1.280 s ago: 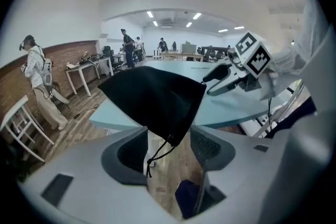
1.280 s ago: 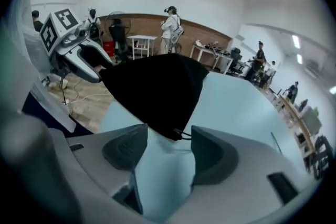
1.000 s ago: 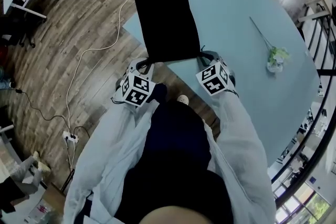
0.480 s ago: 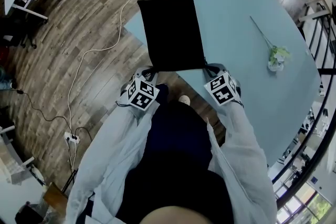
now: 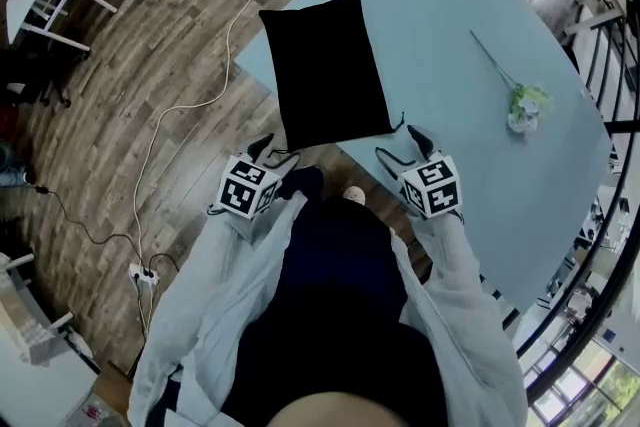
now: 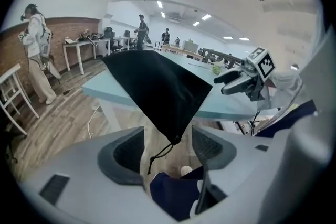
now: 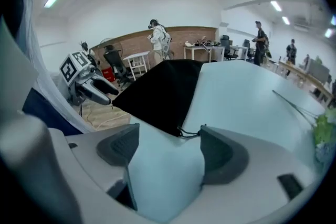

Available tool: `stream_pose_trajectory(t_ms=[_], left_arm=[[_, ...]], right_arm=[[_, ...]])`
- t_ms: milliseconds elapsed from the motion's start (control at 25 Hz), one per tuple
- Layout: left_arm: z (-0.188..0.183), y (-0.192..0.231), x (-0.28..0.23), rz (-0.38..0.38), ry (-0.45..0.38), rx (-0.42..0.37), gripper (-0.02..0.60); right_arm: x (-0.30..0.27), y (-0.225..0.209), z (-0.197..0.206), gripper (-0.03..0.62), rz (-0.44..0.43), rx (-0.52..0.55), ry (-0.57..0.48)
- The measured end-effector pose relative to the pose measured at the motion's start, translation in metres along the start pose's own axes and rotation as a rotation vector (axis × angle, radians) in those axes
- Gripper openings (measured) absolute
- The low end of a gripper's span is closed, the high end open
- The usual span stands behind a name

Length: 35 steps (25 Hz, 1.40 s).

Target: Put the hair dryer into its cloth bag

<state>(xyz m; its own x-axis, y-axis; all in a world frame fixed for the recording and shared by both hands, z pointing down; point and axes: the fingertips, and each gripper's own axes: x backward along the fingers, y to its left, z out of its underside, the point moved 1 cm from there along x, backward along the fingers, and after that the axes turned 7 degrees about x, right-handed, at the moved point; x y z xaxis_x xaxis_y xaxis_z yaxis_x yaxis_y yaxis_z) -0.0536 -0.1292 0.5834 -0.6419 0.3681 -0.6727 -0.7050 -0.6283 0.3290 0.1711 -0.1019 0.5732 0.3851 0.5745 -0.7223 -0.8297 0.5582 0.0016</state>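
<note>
Black cloth bag [image 5: 328, 70]: we find it lying flat on the pale blue table [image 5: 470, 105], its near end at the table's edge and one corner overhanging.

Left gripper [image 5: 275, 151]: jaws just opened wide. That corner and its drawstring [image 6: 161, 150] sit between them, untouched.

Right gripper [image 5: 398, 145]: jaws likewise just opened, gripping nothing, with a cord loop [image 7: 191, 132] just beside one pad.

Flower [image 5: 522, 103]: well apart.

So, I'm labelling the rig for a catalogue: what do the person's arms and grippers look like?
The person wears loose, pale long sleeves. The left gripper and right gripper have light grey bodies, two jaws with dark ribbed pads, and a cube of black-and-white square markers.
</note>
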Motion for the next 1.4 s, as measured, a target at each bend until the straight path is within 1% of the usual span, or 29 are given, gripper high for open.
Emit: stream_pose_trajectory(t_ms=[80, 160, 240, 360, 440, 520, 560, 640, 720, 760, 800, 840, 880, 960, 1000, 1080, 1160, 1240, 1400], left_arm=[[-0.013, 0.0, 0.012, 0.022, -0.06, 0.051, 0.291], [-0.033, -0.003, 0.023, 0.061, -0.132, 0.097, 0.291], [-0.057, -0.011, 0.03, 0.111, -0.204, 0.12, 0.29], [-0.091, -0.031, 0.039, 0.215, -0.294, 0.119, 0.29], [-0.112, -0.045, 0.044, 0.286, -0.347, 0.107, 0.29], [-0.132, -0.053, 0.049, 0.328, -0.401, 0.104, 0.284], [-0.141, -0.056, 0.052, 0.337, -0.428, 0.102, 0.269], [-0.158, -0.06, 0.059, 0.339, -0.482, 0.089, 0.236], [-0.177, -0.064, 0.066, 0.324, -0.535, 0.065, 0.201], [-0.187, -0.066, 0.068, 0.306, -0.559, 0.047, 0.186], [-0.197, -0.068, 0.071, 0.281, -0.584, 0.023, 0.165], [-0.206, -0.071, 0.074, 0.249, -0.61, -0.005, 0.144], [-0.214, -0.073, 0.077, 0.215, -0.634, -0.037, 0.118], [-0.226, -0.078, 0.081, 0.159, -0.67, -0.099, 0.079], [-0.23, -0.08, 0.081, 0.144, -0.677, -0.125, 0.06], [-0.233, -0.085, 0.078, 0.14, -0.675, -0.161, 0.035], [-0.232, -0.086, 0.075, 0.151, -0.666, -0.166, 0.022], [-0.232, -0.086, 0.072, 0.158, -0.66, -0.154, 0.017], [-0.225, -0.086, 0.061, 0.137, -0.625, -0.165, 0.015]], right_arm=[[0.011, 0.003, -0.009, 0.425, -0.016, -0.081, -0.058], [0.022, 0.007, -0.022, 0.436, -0.041, -0.158, -0.132], [0.032, 0.009, -0.038, 0.436, -0.045, -0.217, -0.212], [0.045, 0.011, -0.058, 0.399, -0.025, -0.282, -0.32], [0.052, 0.01, -0.069, 0.389, -0.01, -0.314, -0.39], [0.063, 0.009, -0.083, 0.369, 0.0, -0.359, -0.461], [0.07, 0.008, -0.09, 0.355, 0.006, -0.382, -0.495], [0.085, 0.005, -0.105, 0.334, 0.036, -0.386, -0.551], [0.1, -0.002, -0.118, 0.298, 0.099, -0.356, -0.589], [0.108, -0.007, -0.124, 0.264, 0.14, -0.35, -0.61], [0.118, -0.013, -0.13, 0.213, 0.187, -0.355, -0.637], [0.127, -0.02, -0.134, 0.163, 0.234, -0.368, -0.667], [0.136, -0.026, -0.136, 0.127, 0.274, -0.381, -0.696], [0.147, -0.034, -0.137, 0.082, 0.327, -0.384, -0.729], [0.15, -0.037, -0.136, 0.058, 0.346, -0.371, -0.728], [0.152, -0.042, -0.131, 0.013, 0.378, -0.333, -0.705], [0.153, -0.046, -0.127, 0.009, 0.391, -0.302, -0.679], [0.155, -0.047, -0.124, 0.009, 0.399, -0.286, -0.651], [0.155, -0.049, -0.116, 0.008, 0.411, -0.261, -0.602]])
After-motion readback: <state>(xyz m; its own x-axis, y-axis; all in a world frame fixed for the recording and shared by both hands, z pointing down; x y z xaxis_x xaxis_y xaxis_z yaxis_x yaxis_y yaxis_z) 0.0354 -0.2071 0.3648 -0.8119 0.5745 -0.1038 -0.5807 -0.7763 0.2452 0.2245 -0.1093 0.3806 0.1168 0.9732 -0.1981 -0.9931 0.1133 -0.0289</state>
